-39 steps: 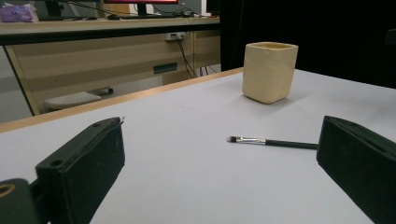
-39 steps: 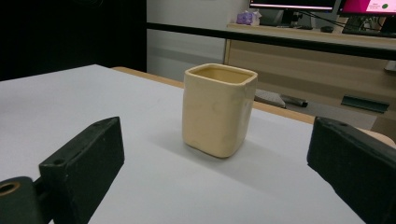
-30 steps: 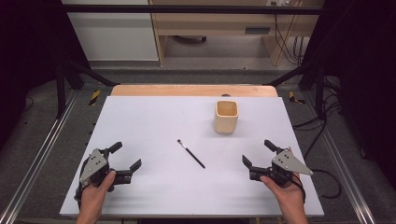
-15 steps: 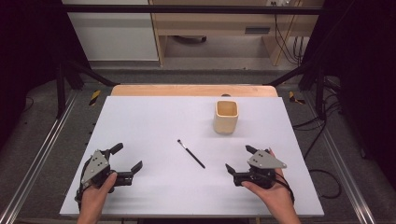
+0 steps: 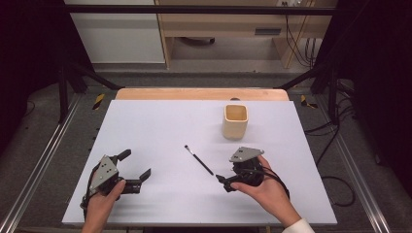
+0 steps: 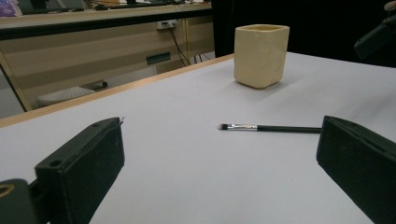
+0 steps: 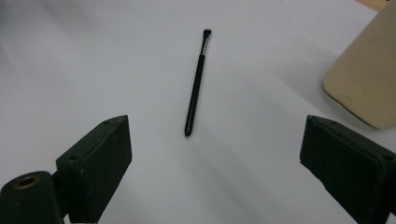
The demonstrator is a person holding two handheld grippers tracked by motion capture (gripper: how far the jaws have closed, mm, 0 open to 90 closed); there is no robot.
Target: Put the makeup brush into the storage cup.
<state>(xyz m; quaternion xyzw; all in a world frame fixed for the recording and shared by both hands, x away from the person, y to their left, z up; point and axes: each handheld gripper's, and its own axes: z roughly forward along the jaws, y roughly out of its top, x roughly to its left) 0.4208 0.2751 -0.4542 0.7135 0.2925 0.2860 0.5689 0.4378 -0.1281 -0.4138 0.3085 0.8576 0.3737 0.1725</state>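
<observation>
A thin black brush (image 5: 198, 159) with a silver ferrule lies flat at the middle of the white table (image 5: 160, 126), bristles toward the far left. A cream square cup (image 5: 235, 121) stands upright beyond it to the right. My right gripper (image 5: 226, 172) is open just short of the handle's near end. In the right gripper view the brush (image 7: 196, 84) lies ahead between the wide-apart jaws, untouched, and the cup (image 7: 369, 79) is at the right. My left gripper (image 5: 135, 164) stands open at the near left, holding nothing. The left gripper view shows the brush (image 6: 271, 127) and the cup (image 6: 260, 55) farther off.
A strip of bare wood (image 5: 201, 93) runs along the table's far edge, with metal rails (image 5: 43, 160) down both sides. Wooden furniture and cables (image 5: 291, 39) stand behind the table. The right gripper (image 6: 378, 37) appears at the top right of the left gripper view.
My right gripper has moved left and a little forward from the near right corner, up to the brush's handle end. The left gripper, the brush and the cup have stayed put.
</observation>
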